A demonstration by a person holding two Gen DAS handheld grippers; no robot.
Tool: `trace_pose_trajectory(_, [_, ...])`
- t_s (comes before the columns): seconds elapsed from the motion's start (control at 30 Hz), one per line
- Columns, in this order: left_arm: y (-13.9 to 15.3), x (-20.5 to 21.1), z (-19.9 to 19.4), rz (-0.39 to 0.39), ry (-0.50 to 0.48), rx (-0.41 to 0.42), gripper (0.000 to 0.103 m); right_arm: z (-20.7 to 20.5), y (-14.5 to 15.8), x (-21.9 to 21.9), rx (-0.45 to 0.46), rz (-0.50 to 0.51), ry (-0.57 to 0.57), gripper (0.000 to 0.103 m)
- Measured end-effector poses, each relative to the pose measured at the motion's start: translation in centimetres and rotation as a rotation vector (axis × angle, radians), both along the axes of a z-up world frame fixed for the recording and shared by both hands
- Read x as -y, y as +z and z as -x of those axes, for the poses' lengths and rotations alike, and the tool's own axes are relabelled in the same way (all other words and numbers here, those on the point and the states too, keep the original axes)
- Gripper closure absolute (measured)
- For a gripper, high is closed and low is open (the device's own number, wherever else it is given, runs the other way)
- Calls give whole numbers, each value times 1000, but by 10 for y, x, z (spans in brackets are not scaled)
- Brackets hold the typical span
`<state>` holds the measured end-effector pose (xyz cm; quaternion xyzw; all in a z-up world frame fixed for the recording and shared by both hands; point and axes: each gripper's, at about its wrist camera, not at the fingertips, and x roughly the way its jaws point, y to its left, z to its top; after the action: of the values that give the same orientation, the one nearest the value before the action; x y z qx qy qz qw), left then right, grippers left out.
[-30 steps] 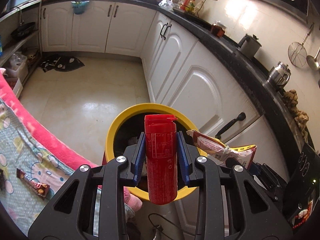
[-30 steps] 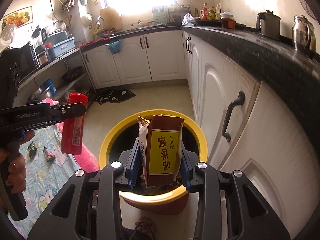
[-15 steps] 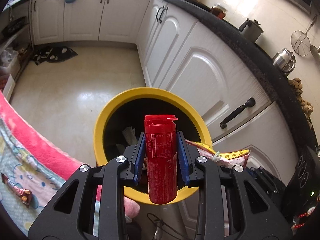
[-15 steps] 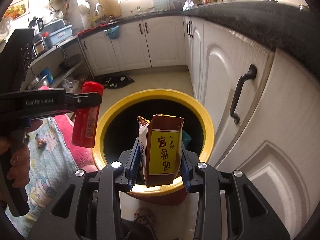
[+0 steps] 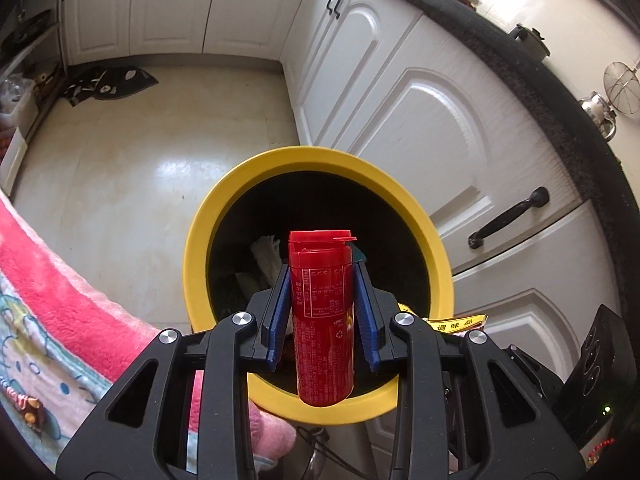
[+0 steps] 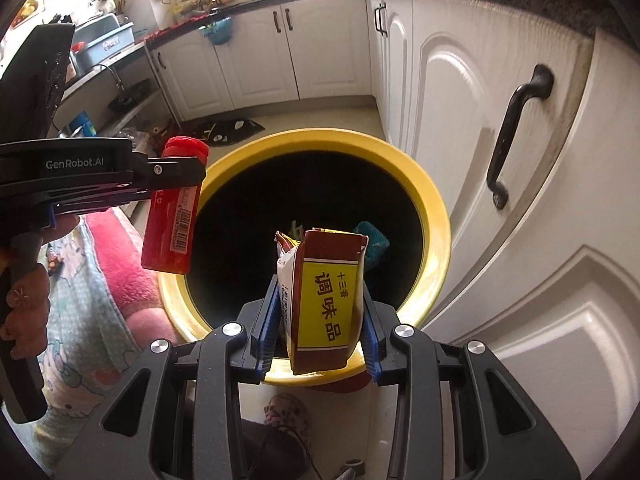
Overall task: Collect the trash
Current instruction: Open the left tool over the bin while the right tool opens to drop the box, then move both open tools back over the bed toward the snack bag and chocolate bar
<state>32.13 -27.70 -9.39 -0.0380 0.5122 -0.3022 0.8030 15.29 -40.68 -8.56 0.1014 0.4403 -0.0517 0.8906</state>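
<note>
Bottle [image 5: 323, 316] and packet [image 6: 326, 304] over bin [image 5: 200, 240]

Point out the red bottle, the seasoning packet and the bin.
red bottle [image 5: 322, 320]: left wrist view, label.
seasoning packet [image 6: 326, 308]: right wrist view, yellow panel.
bin [image 6: 434, 216]: right wrist view, yellow rim.

Kitchen's got white cabinets [image 5: 404, 128] with black handles [image 5: 508, 218] under a dark counter [image 5: 532, 80], and a pale tiled floor [image 5: 160, 140]. There's a dark mat [image 5: 108, 84] by the far cabinets, plus a pink cartoon-print blanket [image 5: 52, 320] on the left. A kettle [image 5: 600, 114] and a wire strainer [image 5: 622, 88] are up on the right.
</note>
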Motion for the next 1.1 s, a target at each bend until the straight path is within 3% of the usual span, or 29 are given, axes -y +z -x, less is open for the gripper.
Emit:
trace_pose_trajectory(0.33, [-6, 0, -4, -9, 4, -18, 77, -9, -4, 2, -18, -14, -3, 67])
trace_pose_trajectory(0.47, [0, -7, -5, -1, 23, -18, 65, -9, -3, 2, -18, -4, -1, 58])
trace_pose_trajectory(0.63, [15, -18, -4, -13, 38, 11, 52, -1, 3, 0, -3, -11, -16, 54])
trace_pose_trajectory(0.9, [39, -40, 2, -31, 76, 59, 18, 9, 29, -7, 57, 13, -21, 42])
trace_pose_trajectory(1.0, [48, -51, 8, -40, 92, 77, 11, 14, 40, -9, 84, 25, -24, 36])
trace_pose_trajectory(1.1, [56, -64, 16, -42, 108, 94, 11, 17, 49, -12, 108, 41, -23, 32])
